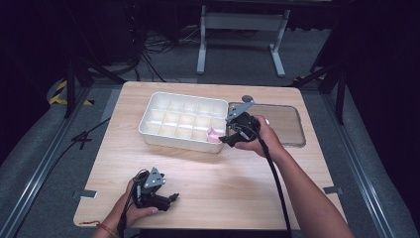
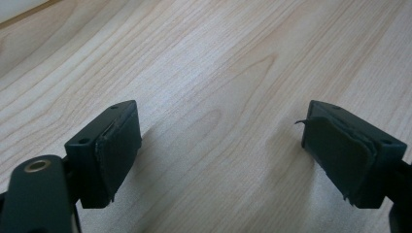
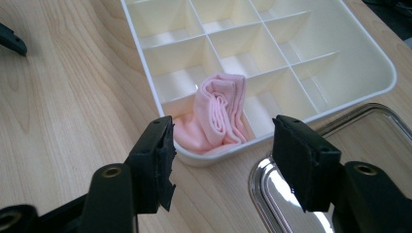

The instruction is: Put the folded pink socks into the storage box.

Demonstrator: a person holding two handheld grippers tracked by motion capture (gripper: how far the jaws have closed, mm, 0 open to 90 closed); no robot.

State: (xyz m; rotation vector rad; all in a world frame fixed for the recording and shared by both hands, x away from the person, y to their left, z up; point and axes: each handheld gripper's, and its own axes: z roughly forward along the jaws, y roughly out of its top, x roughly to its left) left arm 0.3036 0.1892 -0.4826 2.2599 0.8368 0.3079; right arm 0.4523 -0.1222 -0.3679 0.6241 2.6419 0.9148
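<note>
A white divided box (image 1: 163, 111) lies on the far half of the wooden table (image 1: 223, 183). A folded pink cloth (image 1: 213, 135) stands on edge in its near right corner compartment (image 3: 218, 114). My right gripper (image 1: 225, 140) hovers just right of that corner, pointing at the cloth. Its jaws (image 3: 223, 141) are open and hold nothing, with the cloth a short way beyond them. My left gripper (image 1: 174, 197) rests low near the table's front left edge. It is open over bare wood (image 2: 218, 141).
A clear, shiny-rimmed lid (image 1: 282, 124) lies flat right of the box, its rim (image 3: 257, 179) under my right jaw. The box's other compartments (image 3: 252, 43) look empty. A metal stand (image 1: 242, 22) and cables sit on the floor beyond the table.
</note>
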